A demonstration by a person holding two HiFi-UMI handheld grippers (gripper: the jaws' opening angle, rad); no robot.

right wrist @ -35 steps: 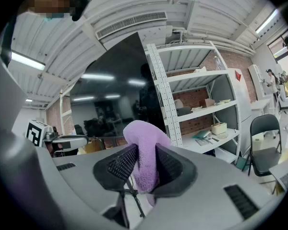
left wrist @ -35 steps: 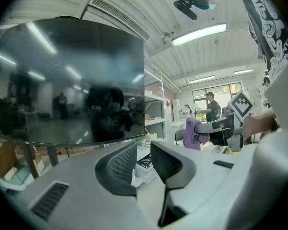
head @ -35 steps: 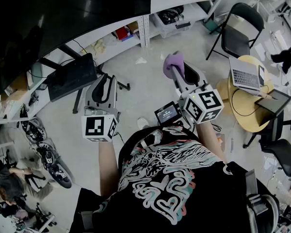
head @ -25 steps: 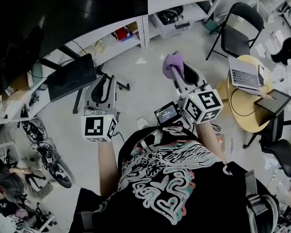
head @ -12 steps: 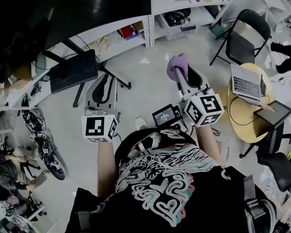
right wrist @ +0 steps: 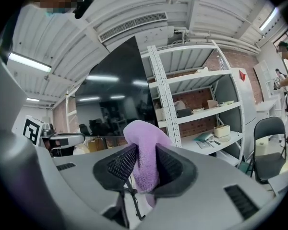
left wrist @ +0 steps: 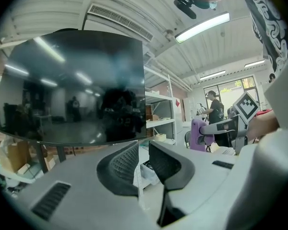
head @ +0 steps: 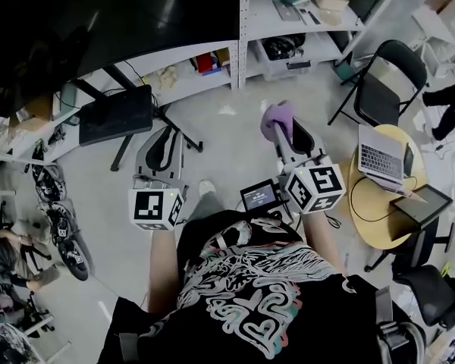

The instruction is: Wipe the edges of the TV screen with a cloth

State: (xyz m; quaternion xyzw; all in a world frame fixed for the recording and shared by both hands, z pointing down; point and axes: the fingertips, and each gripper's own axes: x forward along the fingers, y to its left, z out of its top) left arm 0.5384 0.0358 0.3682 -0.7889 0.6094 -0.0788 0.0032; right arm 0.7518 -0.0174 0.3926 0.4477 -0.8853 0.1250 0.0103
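Right gripper view: purple cloth (right wrist: 145, 138) between jaws, near TV screen (right wrist: 115, 92)

No readable text (print on the small display (head: 261, 196) blurs).

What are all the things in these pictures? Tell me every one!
TV screen: one, black, upper left of the head view.
shelves: one unit, pale grey, right of the TV screen.
folding chair: one, black, on the floor at right.
round table: one, tan, at right.
laptop: one, grey, open on the round table.
cloth: one, purple, between the right gripper's jaws.
left gripper: one, grey, jaws slightly apart, empty.
right gripper: one, grey, jaws shut on the cloth.
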